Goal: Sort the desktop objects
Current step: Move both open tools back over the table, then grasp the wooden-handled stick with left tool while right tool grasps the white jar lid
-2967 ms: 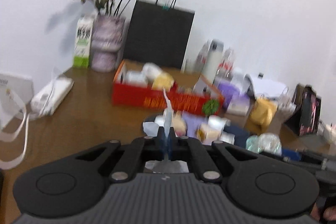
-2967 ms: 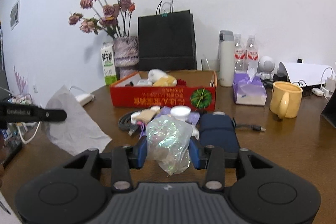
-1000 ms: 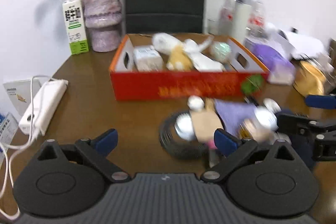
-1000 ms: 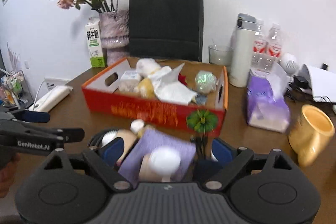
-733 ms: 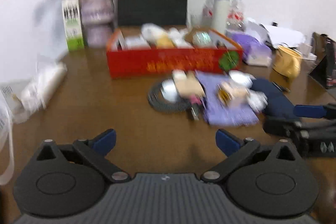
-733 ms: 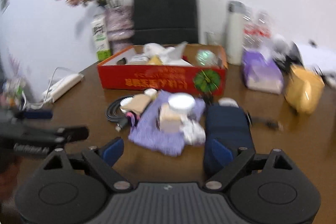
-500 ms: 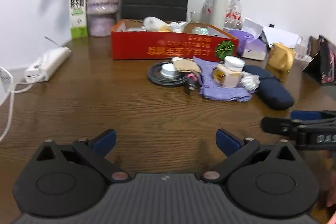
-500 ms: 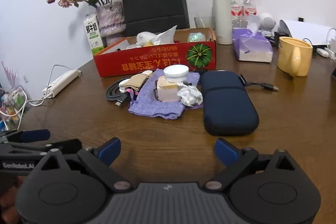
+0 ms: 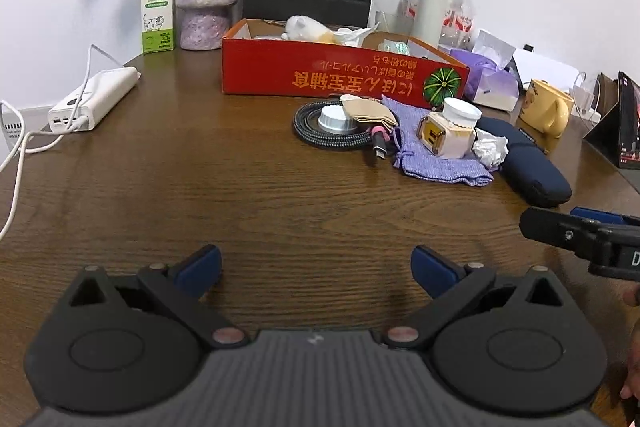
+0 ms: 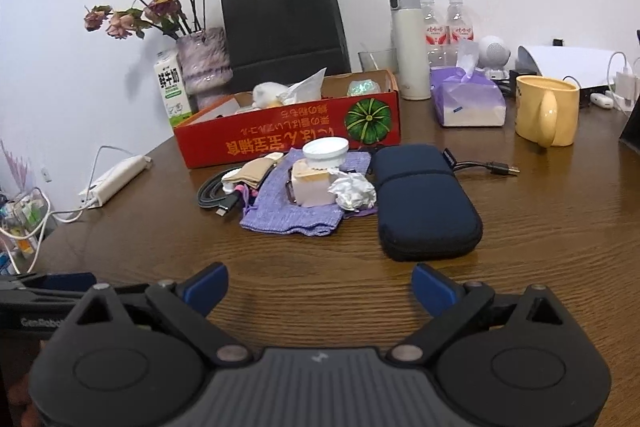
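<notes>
Both tongs hang low over the near edge of the brown wooden table (image 9: pixel 168 163), spread wide with nothing between their blue pads: the left tongs (image 9: pixel 316 265) over bare wood, the right tongs (image 10: pixel 320 285) just short of a dark blue zip case (image 10: pixel 424 203). The right pair's jaws have just been opening, empty.

Beyond the bare wood lies the loose pile. A purple knitted pouch (image 10: pixel 292 211) lies flat, touching the case's left side. On it stand a small cream box with a yellow face (image 9: pixel 440 139) and, touching its right side, a crumpled white paper ball (image 10: pixel 354 191). A white round lid (image 10: pixel 325 149) sits atop the box. Left of the pouch, a coiled dark cable (image 9: pixel 320 135) rings a second white cap (image 9: pixel 335 117), with a beige fabric piece (image 9: pixel 368 111) overlapping the coil.

Just behind the pile stands the red cardboard box (image 10: pixel 288 135), holding a white plush toy, crumpled tissue and a shiny wrapped ball. To its right are a purple tissue pack (image 10: pixel 468 103) and a yellow mug (image 10: pixel 546 109). At the far wall are a milk carton (image 9: pixel 159 3), a vase of dried flowers (image 10: pixel 202 67), a black paper bag (image 10: pixel 284 19) and a white flask (image 10: pixel 404 43). A white power bank (image 9: pixel 94 97) lies at the left.
</notes>
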Demonstrator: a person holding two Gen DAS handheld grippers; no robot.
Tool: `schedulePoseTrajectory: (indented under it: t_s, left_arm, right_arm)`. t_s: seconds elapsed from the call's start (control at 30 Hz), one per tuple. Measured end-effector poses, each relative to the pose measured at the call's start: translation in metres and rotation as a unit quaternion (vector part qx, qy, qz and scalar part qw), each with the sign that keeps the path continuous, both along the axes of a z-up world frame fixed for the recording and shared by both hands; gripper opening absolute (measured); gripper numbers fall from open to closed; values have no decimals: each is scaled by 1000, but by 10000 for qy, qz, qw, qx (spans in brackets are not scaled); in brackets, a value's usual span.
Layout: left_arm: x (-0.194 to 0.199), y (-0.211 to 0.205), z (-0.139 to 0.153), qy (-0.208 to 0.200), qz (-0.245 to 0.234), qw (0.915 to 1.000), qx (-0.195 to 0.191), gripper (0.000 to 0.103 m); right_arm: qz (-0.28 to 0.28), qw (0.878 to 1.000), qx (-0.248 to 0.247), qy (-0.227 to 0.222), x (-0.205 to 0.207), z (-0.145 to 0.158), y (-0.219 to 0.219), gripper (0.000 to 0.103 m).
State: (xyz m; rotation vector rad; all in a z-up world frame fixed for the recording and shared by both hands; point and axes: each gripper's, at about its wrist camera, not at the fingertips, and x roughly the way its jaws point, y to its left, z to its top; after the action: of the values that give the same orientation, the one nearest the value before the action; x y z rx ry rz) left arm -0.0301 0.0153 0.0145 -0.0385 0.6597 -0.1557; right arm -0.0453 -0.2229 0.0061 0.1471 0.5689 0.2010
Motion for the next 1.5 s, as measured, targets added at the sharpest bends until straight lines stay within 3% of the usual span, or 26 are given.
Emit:
schedulePoseTrajectory:
  t_s: [0.2, 0.3, 0.37, 0.5, 0.6, 0.7, 0.8, 0.83, 0.87, 0.97, 1.07, 1.2, 1.37, 1.5]
  left_arm:
    - [12, -6, 24, -61, -150, 9993, -330, 103]
    - [38, -14, 38, -219, -173, 9994, -217, 101]
    - [63, -20, 44, -249, -195, 9994, -152, 85]
    - [113, -31, 50, -358, -258, 9985, -318, 79]
    - [139, -50, 48, -514, -592, 9969, 4, 74]
    - [162, -62, 38, -414, -682, 9961, 366, 70]
    - [176, -66, 22, -73, -725, 9962, 478, 52]
    - [177, -65, 17, 23, -767, 9961, 432, 49]
    - [174, -65, 16, -65, -807, 9957, 459, 37]
    - [170, -66, 15, -128, -904, 9944, 540, 20]
    - [169, -59, 17, -127, -807, 9962, 318, 12]
    - [168, -44, 29, -382, -591, 9973, -195, 11]
    - [170, -39, 39, -437, -345, 9977, -376, 11]
    - [150, -33, 62, -827, -241, 9958, -312, 11]
  right_arm:
    - [-222, 9996, -139, -60, 1, 2, 3, 97]
    - [-87, 9999, -69, -22, 11, 9, 3, 94]
    - [34, 9999, 25, -160, 25, 21, 2, 91]
    - [65, 9990, -133, -415, 71, 35, 3, 90]
    - [59, 9995, -196, -254, 105, 31, 4, 84]
    - [78, 9999, -53, -97, 130, 24, 3, 76]
    - [214, 9997, -71, -10, 145, 20, 5, 63]
    - [260, 9996, -91, 9, 148, 18, 7, 51]
    - [287, 9995, -87, 40, 150, 17, 8, 40]
    - [285, 9995, 22, -94, 147, 10, 8, 39]
    - [313, 9992, 103, -228, 142, 12, 6, 39]
    - [251, 9988, 121, -414, 138, 15, 3, 39]
    - [131, 9991, 84, -390, 138, 18, 2, 39]
    - [45, 9974, -170, -692, 130, 22, 4, 39]
